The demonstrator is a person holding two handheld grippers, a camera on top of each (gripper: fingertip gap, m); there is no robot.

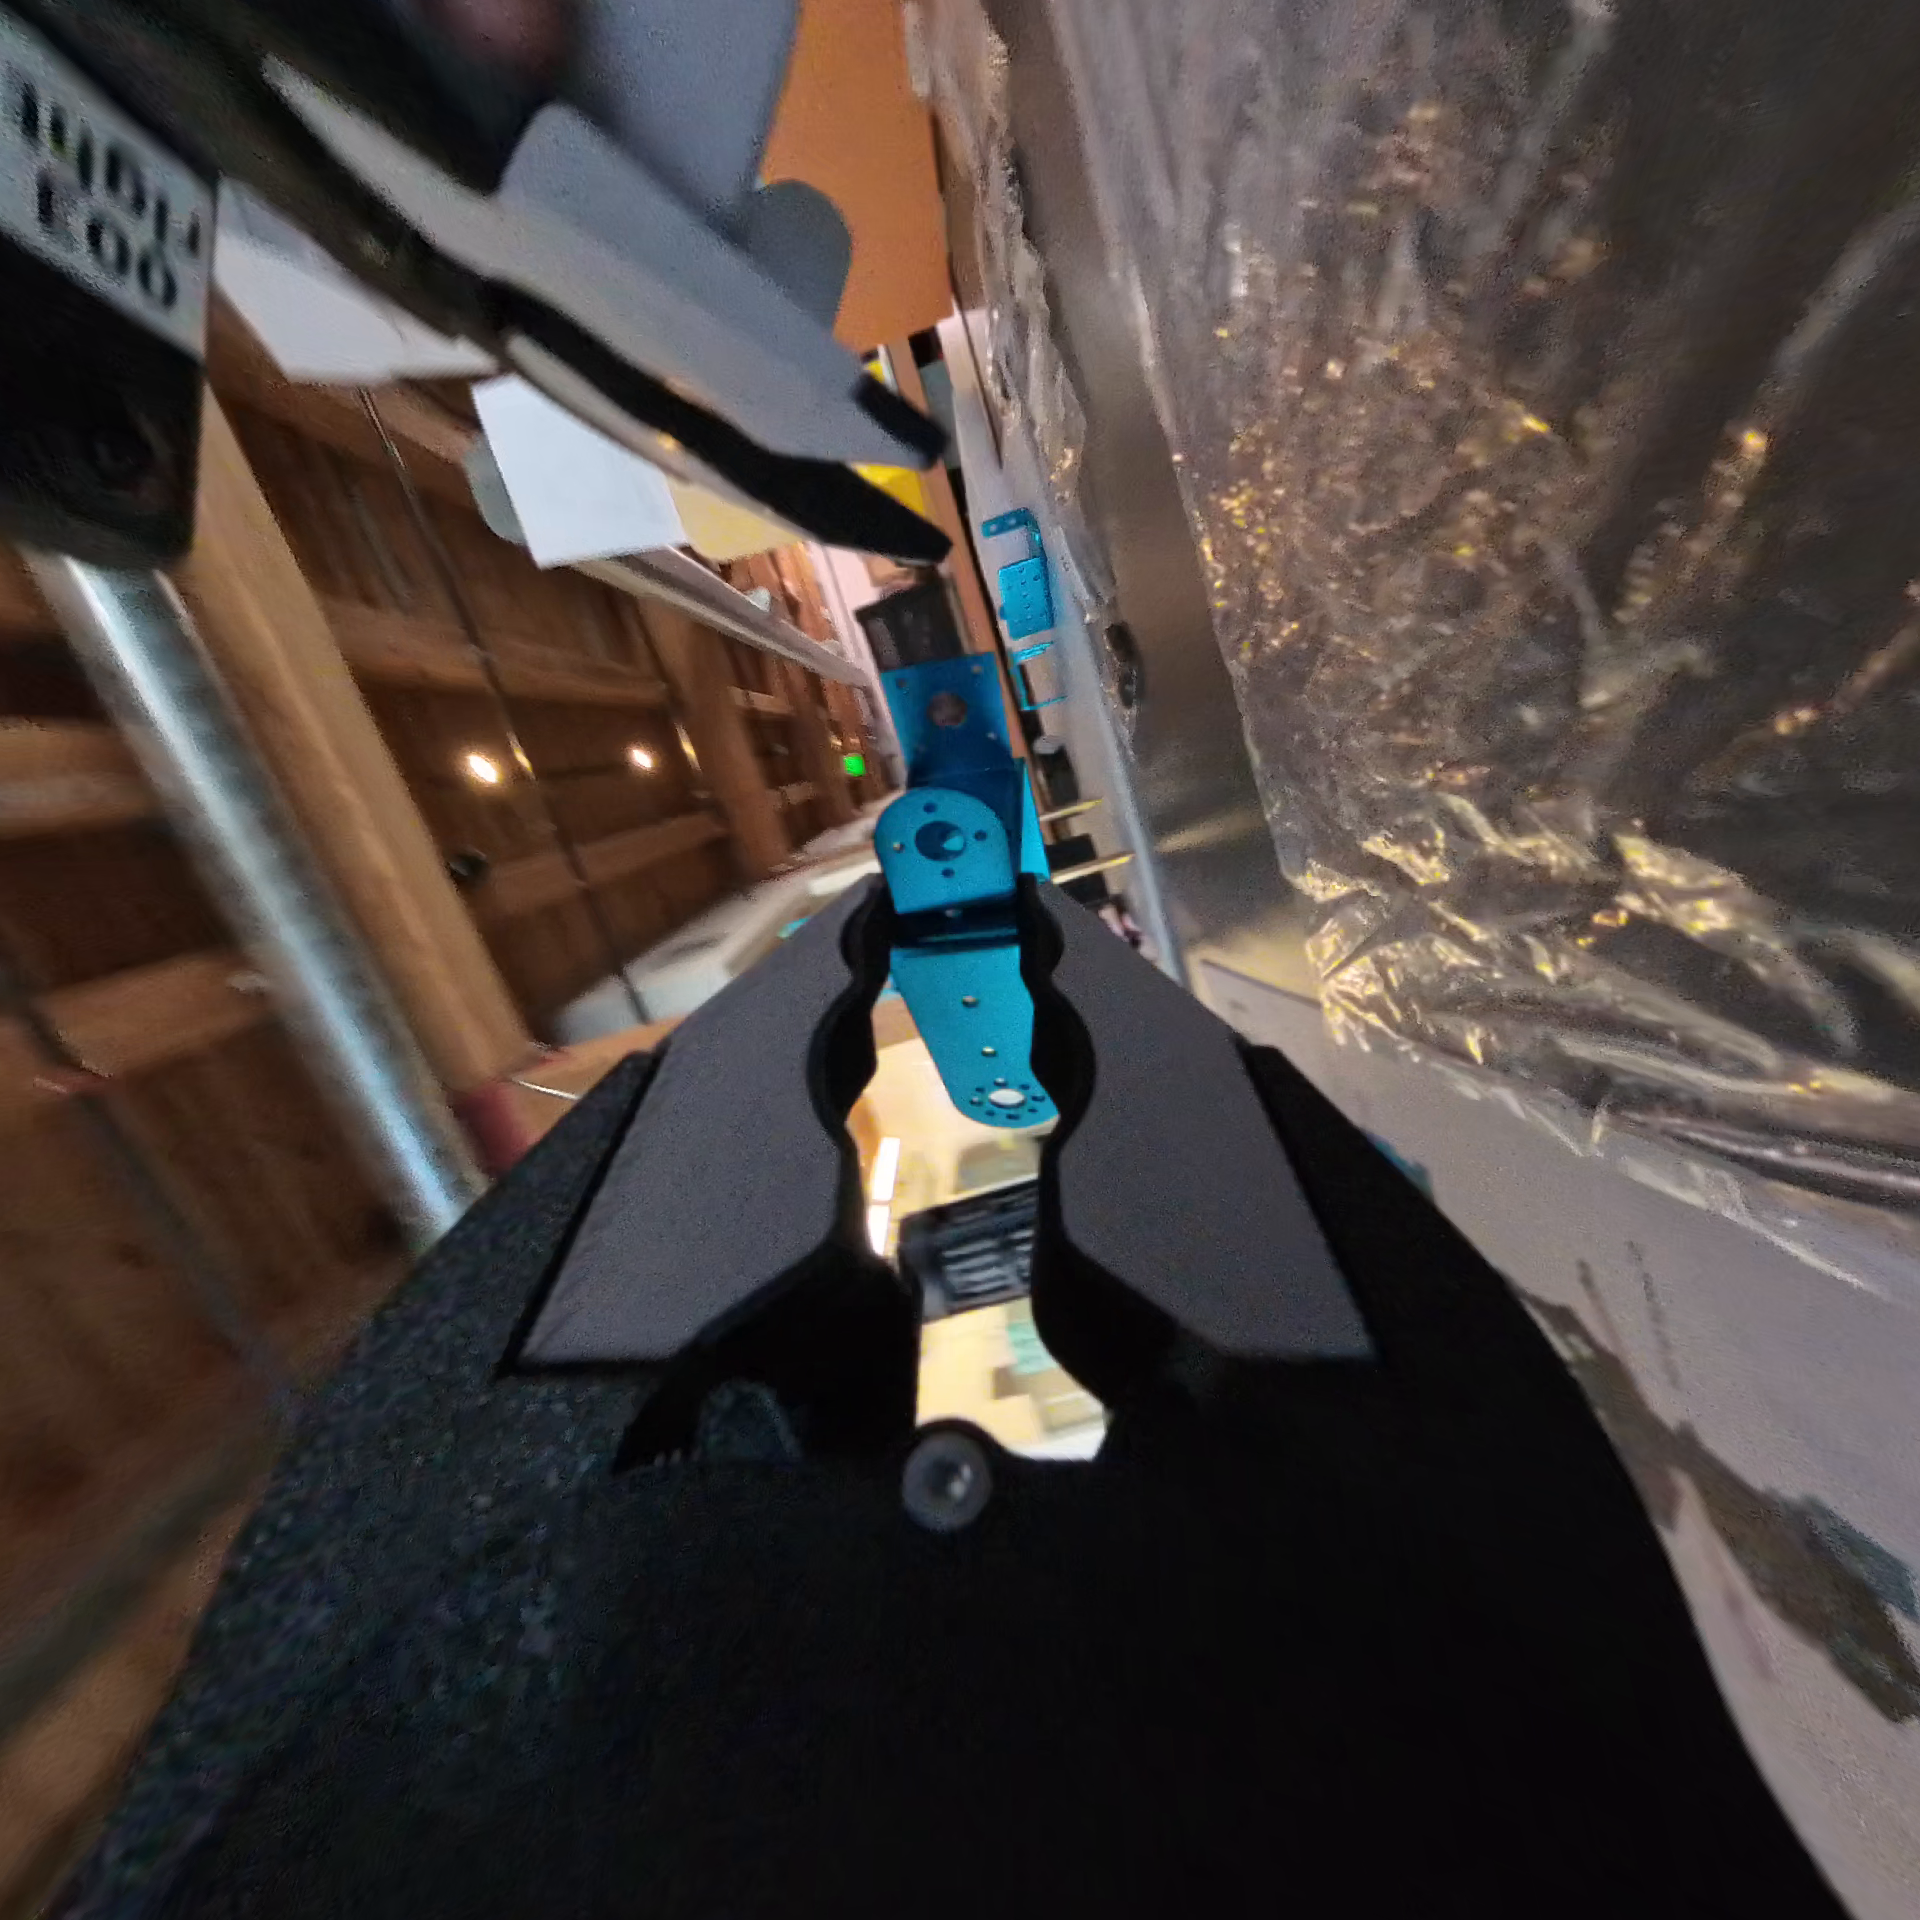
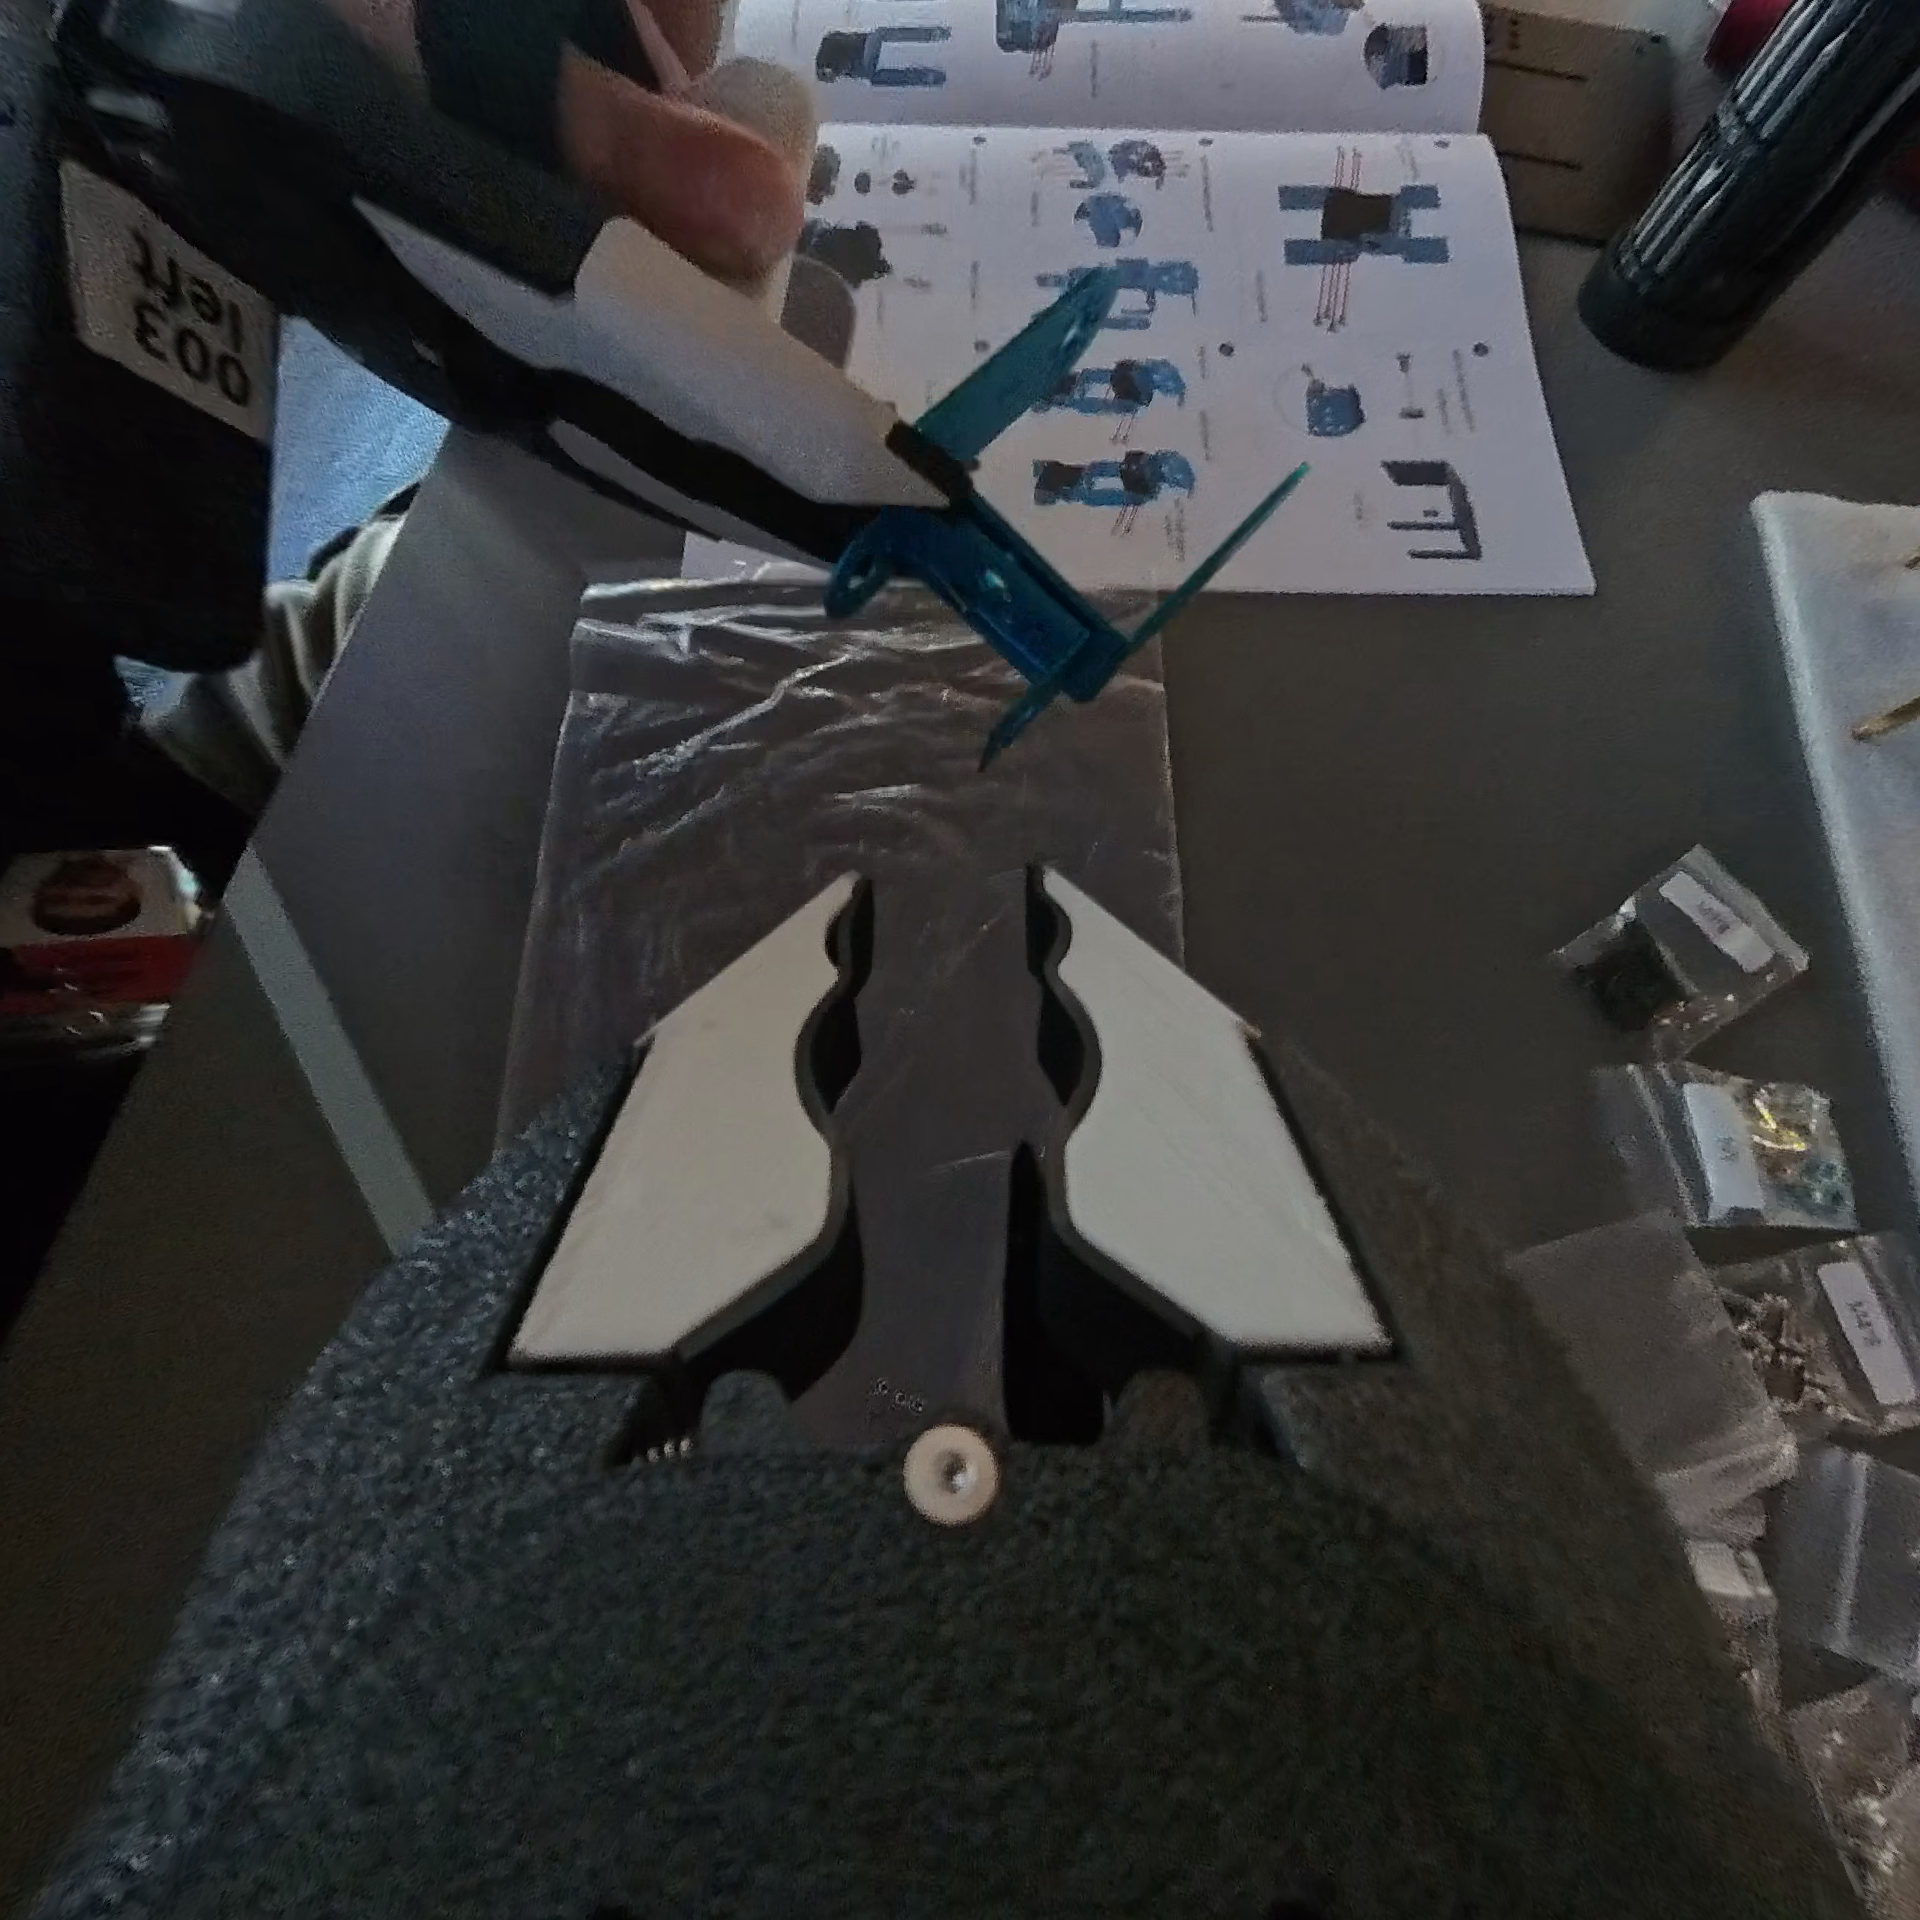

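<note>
My left gripper (image 1: 951, 896) is shut on a blue metal bracket assembly (image 1: 940, 842), pinched at the fingertips, with one perforated arm hanging back between the fingers. In the right wrist view the left gripper (image 2: 925, 468) comes in from the upper left and holds the bracket assembly (image 2: 1013, 603) in the air above the table. My right gripper (image 2: 948, 883) is open and empty, just below and short of the bracket, over a flat clear plastic bag (image 2: 831, 748). The right gripper also shows at the top left of the left wrist view (image 1: 920, 488).
An open instruction booklet (image 2: 1195, 343) lies on the grey table (image 2: 1403, 831) beyond the bag. Small bags of screws (image 2: 1756, 1153) lie at the right, a dark cylinder (image 2: 1745, 208) at the back right. More blue brackets (image 1: 1023, 603) and a bag of brass hardware (image 1: 1455, 623) lie on the table. The left gripper's tips are roughly 7 cm from the right gripper's.
</note>
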